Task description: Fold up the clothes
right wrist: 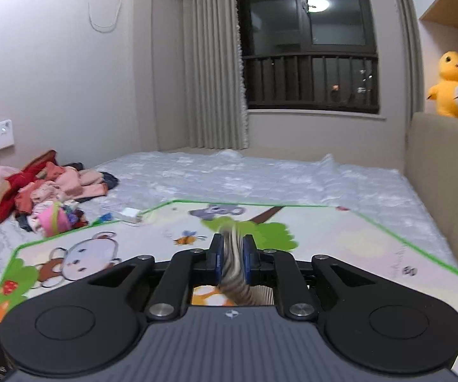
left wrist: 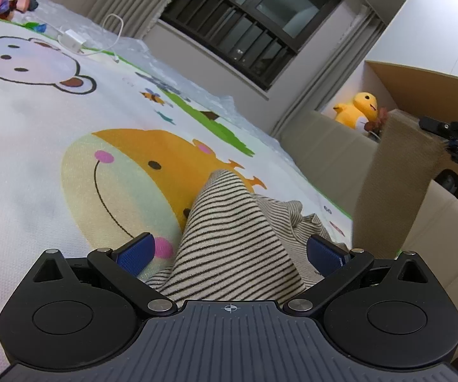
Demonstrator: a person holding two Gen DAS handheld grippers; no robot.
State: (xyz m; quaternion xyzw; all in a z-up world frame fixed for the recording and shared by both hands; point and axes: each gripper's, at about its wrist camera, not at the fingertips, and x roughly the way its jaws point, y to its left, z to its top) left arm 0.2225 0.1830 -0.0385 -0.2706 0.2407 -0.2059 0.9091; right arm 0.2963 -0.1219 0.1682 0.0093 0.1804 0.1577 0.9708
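Observation:
A black-and-cream striped garment (left wrist: 232,238) lies bunched on the cartoon play mat (left wrist: 69,133). My left gripper (left wrist: 229,251) is open, its blue pads on either side of the garment's raised fold. My right gripper (right wrist: 232,256) is shut on a striped part of the same garment (right wrist: 233,270) and holds it above the mat (right wrist: 340,248). In the left wrist view the right gripper (left wrist: 445,143) shows at the far right, with a stretch of the garment (left wrist: 394,184) hanging from it.
A pile of pink and red clothes (right wrist: 38,191) lies at the mat's far left. A white charger with cable (left wrist: 73,41) rests on the mat's edge. A beige padded wall (right wrist: 442,175) runs along the right, with a yellow plush toy (right wrist: 448,86) on top.

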